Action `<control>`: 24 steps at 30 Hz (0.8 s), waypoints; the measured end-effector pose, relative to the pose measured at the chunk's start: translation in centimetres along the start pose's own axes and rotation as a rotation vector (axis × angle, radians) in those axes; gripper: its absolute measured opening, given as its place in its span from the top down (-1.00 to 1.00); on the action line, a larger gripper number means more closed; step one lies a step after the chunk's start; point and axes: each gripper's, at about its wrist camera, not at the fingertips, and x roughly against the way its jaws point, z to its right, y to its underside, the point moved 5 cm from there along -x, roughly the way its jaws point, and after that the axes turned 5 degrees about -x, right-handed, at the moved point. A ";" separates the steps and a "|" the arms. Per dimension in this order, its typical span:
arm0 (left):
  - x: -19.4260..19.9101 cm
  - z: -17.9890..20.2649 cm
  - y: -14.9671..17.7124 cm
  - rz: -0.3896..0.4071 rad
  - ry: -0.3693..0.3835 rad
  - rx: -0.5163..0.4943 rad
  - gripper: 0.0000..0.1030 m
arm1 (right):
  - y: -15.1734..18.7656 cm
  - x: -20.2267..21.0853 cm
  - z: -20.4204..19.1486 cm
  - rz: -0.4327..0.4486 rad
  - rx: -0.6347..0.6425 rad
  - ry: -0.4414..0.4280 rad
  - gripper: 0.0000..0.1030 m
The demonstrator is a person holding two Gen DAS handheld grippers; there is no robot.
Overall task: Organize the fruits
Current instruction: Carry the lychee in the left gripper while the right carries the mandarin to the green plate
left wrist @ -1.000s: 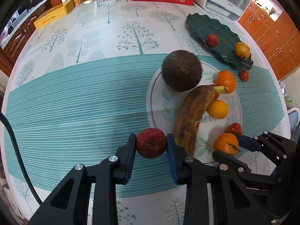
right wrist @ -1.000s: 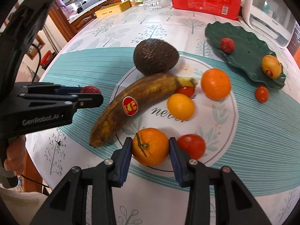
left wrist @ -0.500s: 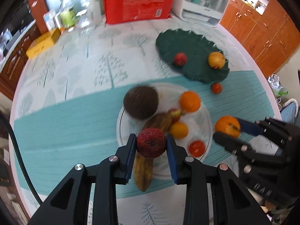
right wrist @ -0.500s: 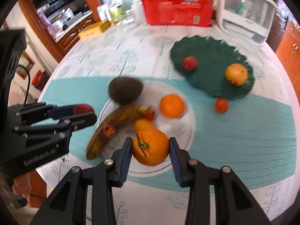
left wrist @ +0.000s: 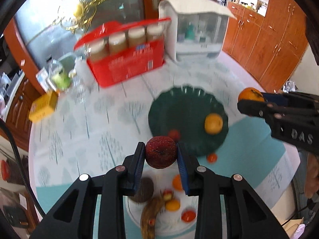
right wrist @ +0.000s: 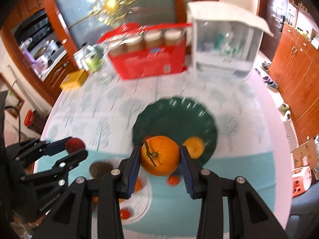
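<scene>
My left gripper (left wrist: 161,155) is shut on a dark red bumpy lychee (left wrist: 161,154), held high above the table. My right gripper (right wrist: 159,155) is shut on an orange mandarin (right wrist: 159,155) with a green stem. Each gripper shows in the other's view: the right gripper (left wrist: 251,99) with the mandarin (left wrist: 250,94), the left gripper (right wrist: 74,146) with the lychee (right wrist: 74,143). Below and ahead lies the dark green leaf plate (left wrist: 183,107) (right wrist: 171,113), holding a yellow-orange fruit (left wrist: 213,123) and a small red fruit (left wrist: 173,133). The white plate (left wrist: 135,215) under my left gripper holds a brown banana (left wrist: 148,219), an avocado (left wrist: 143,189) and several small fruits.
A red carton of jars (left wrist: 127,59), a white appliance (left wrist: 197,31), a yellow box (left wrist: 42,107) and bottles (left wrist: 61,75) stand at the table's far edge. A small red tomato (left wrist: 211,157) lies on the teal cloth by the green plate. Wooden cabinets (left wrist: 269,39) are at right.
Both grippers have risen well above the table with their fruits and moved toward the green plate. The white plate has slid down to the bottom of both views; the far wall has come into view.
</scene>
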 end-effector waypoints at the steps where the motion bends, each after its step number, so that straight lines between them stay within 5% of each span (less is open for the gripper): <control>1: -0.1 0.0 -0.9 0.008 -0.006 -0.004 0.42 | -1.1 0.1 0.5 0.006 -0.004 0.010 0.24; 8: -4.3 -0.2 -6.1 -0.010 -0.011 0.009 0.41 | -6.4 -3.1 3.7 -0.008 -0.064 0.018 0.24; 24: -20.2 1.7 -4.1 -0.185 0.081 0.155 0.41 | -1.3 -17.2 7.2 -0.210 -0.100 0.002 0.24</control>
